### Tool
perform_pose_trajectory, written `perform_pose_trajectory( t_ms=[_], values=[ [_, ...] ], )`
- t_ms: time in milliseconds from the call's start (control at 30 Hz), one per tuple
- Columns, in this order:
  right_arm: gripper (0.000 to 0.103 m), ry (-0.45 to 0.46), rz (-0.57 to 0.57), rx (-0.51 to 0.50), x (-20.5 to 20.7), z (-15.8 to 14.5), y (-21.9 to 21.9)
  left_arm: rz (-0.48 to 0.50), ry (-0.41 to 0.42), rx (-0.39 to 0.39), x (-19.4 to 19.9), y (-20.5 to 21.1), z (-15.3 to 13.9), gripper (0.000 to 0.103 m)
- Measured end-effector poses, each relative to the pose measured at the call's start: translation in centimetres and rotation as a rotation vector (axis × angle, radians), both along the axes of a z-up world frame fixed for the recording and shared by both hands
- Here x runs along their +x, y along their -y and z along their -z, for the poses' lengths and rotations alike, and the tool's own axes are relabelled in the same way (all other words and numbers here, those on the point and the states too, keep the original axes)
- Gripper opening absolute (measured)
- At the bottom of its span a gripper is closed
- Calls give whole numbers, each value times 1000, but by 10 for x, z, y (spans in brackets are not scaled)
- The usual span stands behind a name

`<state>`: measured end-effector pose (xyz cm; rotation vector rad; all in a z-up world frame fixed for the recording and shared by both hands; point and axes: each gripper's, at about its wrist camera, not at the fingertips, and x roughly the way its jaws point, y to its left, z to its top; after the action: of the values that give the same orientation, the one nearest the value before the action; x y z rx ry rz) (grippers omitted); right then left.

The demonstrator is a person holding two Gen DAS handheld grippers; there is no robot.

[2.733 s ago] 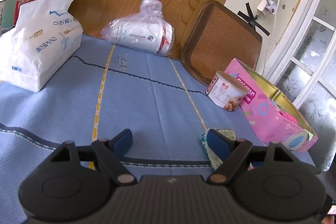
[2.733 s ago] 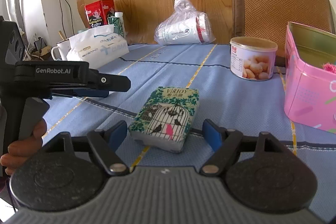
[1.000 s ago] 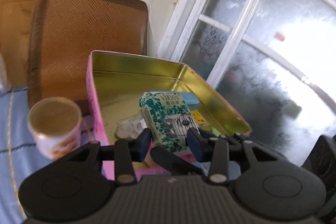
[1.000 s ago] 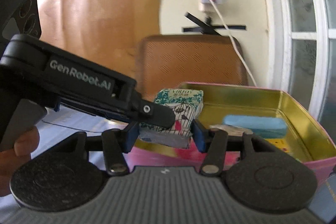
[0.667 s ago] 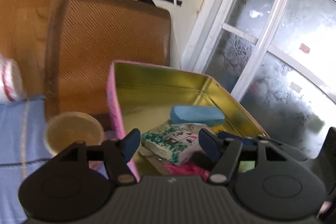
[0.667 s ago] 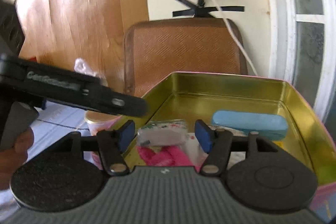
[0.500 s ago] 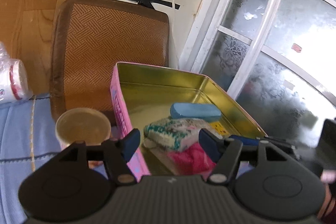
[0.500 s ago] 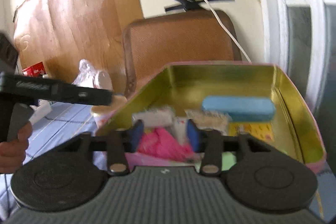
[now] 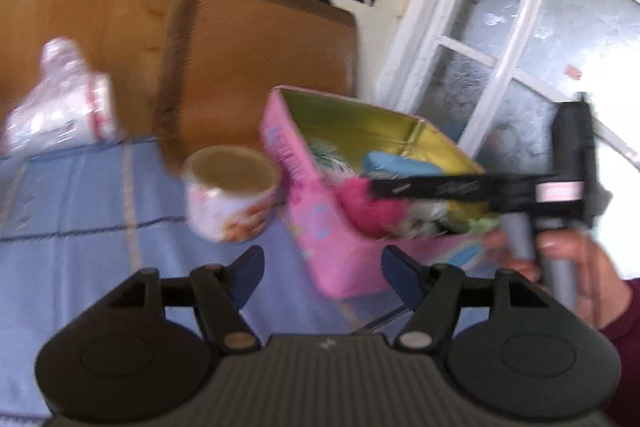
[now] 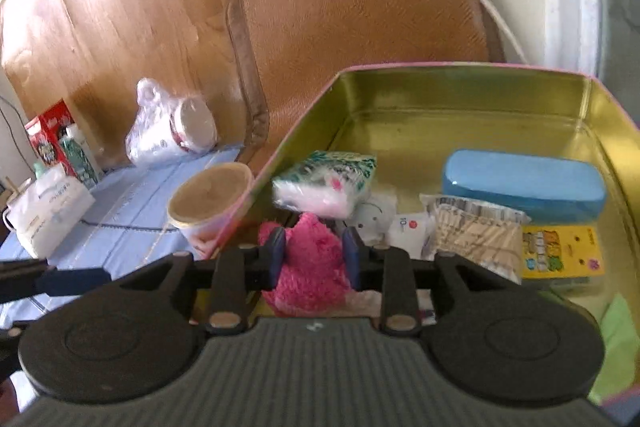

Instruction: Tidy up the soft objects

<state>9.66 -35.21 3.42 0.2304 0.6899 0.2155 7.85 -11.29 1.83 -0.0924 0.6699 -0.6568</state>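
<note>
So the green-patterned tissue pack [image 10: 326,179] is lying inside the pink tin [image 10: 460,91], near its left wall, just behind a fuzzy pink thing [image 10: 310,267]. The right claw [image 10: 314,259] hangs over the tin with its jaws narrowed around that pink fluff; it looks like the pads are touching it, but I can't tell for sure whether they really squeeze it. The left claw [image 9: 322,273] has just been opening, nothing between its jaws, out over the blue tabletop [image 9: 80,219] beside the tin. There's also a blue case [image 10: 524,185] and a round can [image 10: 210,201] just outside the tin.
</note>
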Motion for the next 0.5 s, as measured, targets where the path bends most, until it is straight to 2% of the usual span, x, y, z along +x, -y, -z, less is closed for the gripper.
perform_pose_trajectory(
  t_ms=[200,333,400,500],
  values=[
    [43,195,132,42,-73,-15,5,-25,-38,12,-14,-12,10,67],
    [56,266,252,20,-121,-10,-6,-2,4,68,-36,0,7,68],
    [61,278,308,36,-141,-6,-11,-2,46,114,-50,8,2,73],
    [74,259,367,86,-163,0,-14,-1,98,143,-68,15,-4,89]
  ],
)
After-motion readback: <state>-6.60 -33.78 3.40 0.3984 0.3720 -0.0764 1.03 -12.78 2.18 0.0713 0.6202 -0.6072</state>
